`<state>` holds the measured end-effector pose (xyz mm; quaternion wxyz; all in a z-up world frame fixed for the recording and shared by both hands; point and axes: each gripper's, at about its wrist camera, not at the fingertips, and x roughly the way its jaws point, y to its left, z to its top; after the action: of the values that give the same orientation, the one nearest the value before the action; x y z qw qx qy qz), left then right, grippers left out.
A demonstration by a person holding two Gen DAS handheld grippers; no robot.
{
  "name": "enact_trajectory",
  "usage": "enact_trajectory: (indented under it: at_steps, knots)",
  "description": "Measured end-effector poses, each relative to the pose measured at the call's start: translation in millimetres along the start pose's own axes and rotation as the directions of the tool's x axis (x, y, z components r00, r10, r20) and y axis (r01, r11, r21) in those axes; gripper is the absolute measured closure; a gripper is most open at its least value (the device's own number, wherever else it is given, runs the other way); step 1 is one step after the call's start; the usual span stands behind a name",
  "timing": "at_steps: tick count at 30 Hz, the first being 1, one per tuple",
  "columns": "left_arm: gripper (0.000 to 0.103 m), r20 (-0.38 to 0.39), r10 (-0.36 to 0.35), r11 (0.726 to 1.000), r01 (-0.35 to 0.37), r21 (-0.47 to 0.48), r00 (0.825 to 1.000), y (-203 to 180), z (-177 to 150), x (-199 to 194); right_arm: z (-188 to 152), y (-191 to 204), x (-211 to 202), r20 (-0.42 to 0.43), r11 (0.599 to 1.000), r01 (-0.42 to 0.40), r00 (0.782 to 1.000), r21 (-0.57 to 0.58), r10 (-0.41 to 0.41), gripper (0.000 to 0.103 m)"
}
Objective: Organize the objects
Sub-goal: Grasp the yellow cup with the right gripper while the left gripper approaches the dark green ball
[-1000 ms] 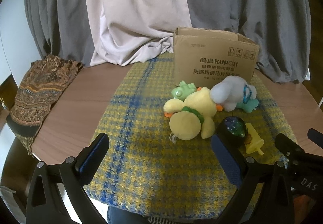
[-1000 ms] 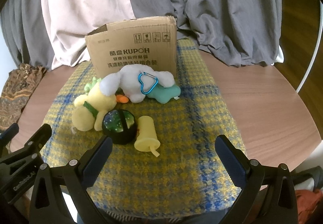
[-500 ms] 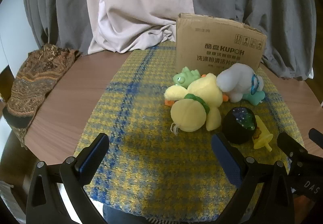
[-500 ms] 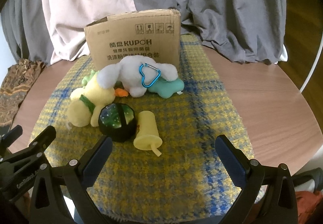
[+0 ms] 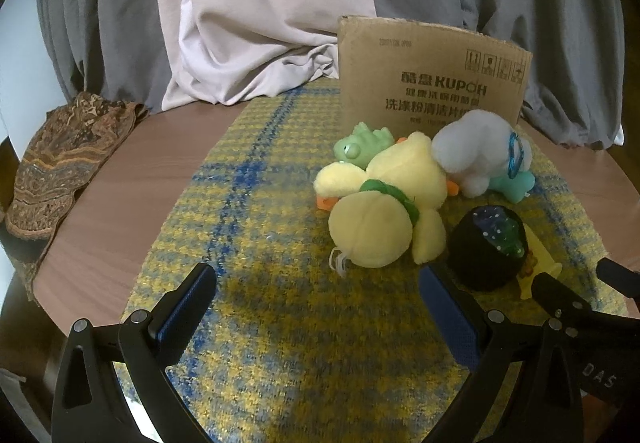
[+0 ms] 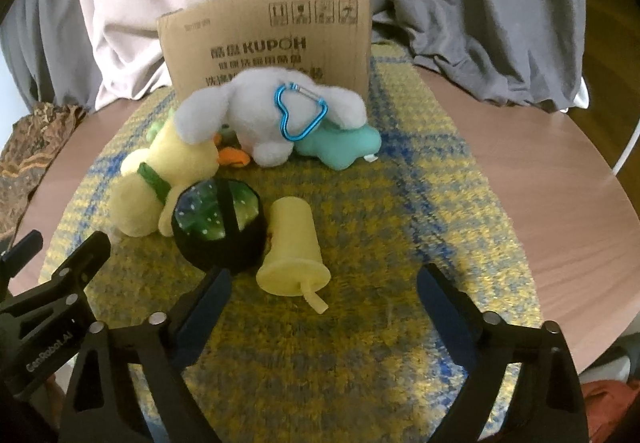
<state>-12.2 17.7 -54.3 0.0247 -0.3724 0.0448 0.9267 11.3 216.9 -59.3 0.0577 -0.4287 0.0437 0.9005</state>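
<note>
A pile of toys lies on the yellow-and-blue plaid cloth (image 5: pixel 260 227) before a cardboard box (image 5: pixel 432 71): a yellow plush duck (image 5: pixel 384 215), a green plush (image 5: pixel 360 147), a white plush with a blue carabiner (image 6: pixel 276 115), a teal plush (image 6: pixel 344 147), a black ball with a green top (image 6: pixel 218 227) and a yellow toy cup (image 6: pixel 294 247). My left gripper (image 5: pixel 316 303) is open and empty, just short of the duck. My right gripper (image 6: pixel 324 303) is open and empty, just short of the cup.
The cloth covers a round wooden table (image 6: pixel 520 171). A brown patterned fabric (image 5: pixel 60 159) hangs over the table's left edge. Grey and pink drapes (image 5: pixel 260 3) hang behind the box. The right gripper's body shows at the left view's right edge (image 5: pixel 580 307).
Both grippers have moved forward toward the toys, which now look larger and closer. Both stay open. The toys have not moved.
</note>
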Motion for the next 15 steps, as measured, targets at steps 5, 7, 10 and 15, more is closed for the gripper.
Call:
enact_trajectory:
  at_steps: [5, 7, 10, 15]
  knots:
    - [0.000, -0.012, -0.005, 1.000, 0.005, 0.005, 1.000, -0.8, -2.2, 7.9, -0.3, 3.6, 15.4, -0.032, 1.000, -0.013, 0.999, -0.009, 0.012, 0.025]
    - [0.000, -0.013, -0.003, 1.000, 0.003, 0.005, 1.000, -0.5, -1.8, 9.2, 0.4, 4.8, 19.9, -0.038, 1.000, -0.017, 0.999, -0.012, 0.016, 0.029]
    - [0.000, -0.015, 0.002, 1.000, -0.002, 0.010, 1.000, -1.5, -0.6, 10.7, 1.0, 7.9, 26.5, -0.058, 0.999, -0.029, 0.998, -0.024, 0.027, 0.048]
    - [0.000, -0.010, -0.005, 1.000, 0.005, 0.015, 1.000, -4.9, 1.8, 8.6, 1.8, 8.1, 30.3, -0.062, 0.998, -0.059, 0.996, -0.030, 0.057, 0.061]
